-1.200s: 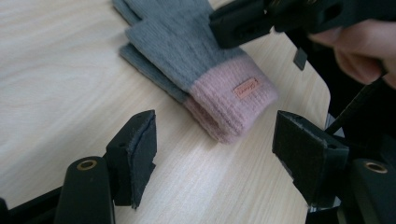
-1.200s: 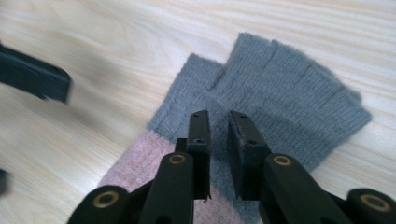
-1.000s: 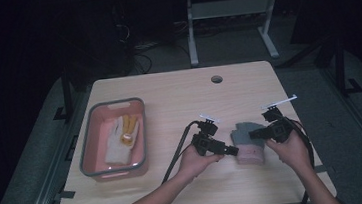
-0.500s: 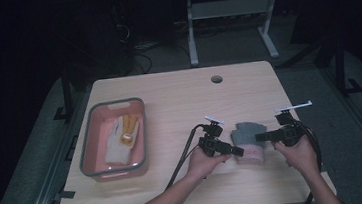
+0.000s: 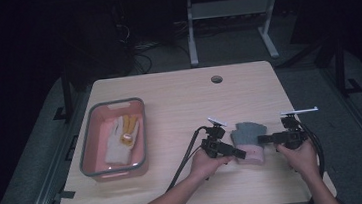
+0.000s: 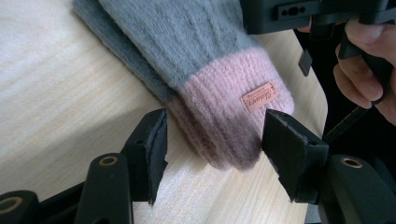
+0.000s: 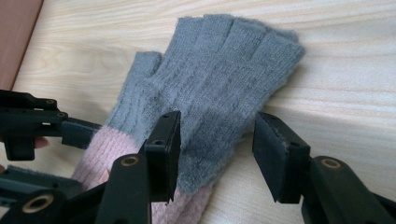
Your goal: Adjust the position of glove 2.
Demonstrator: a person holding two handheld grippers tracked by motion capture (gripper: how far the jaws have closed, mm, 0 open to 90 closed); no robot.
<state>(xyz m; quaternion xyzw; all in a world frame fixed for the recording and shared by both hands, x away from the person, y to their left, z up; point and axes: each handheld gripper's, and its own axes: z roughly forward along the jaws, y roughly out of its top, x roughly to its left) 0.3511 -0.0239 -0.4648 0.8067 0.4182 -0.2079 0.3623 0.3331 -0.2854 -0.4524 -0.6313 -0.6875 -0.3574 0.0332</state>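
Note:
A grey fingerless knit glove [image 5: 246, 134] with a pink cuff [image 6: 224, 107] lies flat on the wooden table [image 5: 179, 102] near its front right. My left gripper [image 6: 217, 154] reaches in from the glove's left. Its jaws have just been closing and stand either side of the cuff's end without squeezing it. My right gripper [image 7: 217, 149] comes from the right over the glove's [image 7: 219, 70] grey side edge. Its jaws have just been opening; one hangs over the knit, the other over bare wood.
A grey-rimmed pink tray [image 5: 85, 141] at the left holds a white and yellow glove [image 5: 120, 140]. A round hole [image 5: 216, 79] sits near the table's far edge. The right table edge runs close behind the right hand [image 5: 302, 158].
The right gripper has drawn back to the right, off the glove, with its jaws wider. The left hand has shifted slightly right and toward the near edge, at the cuff.

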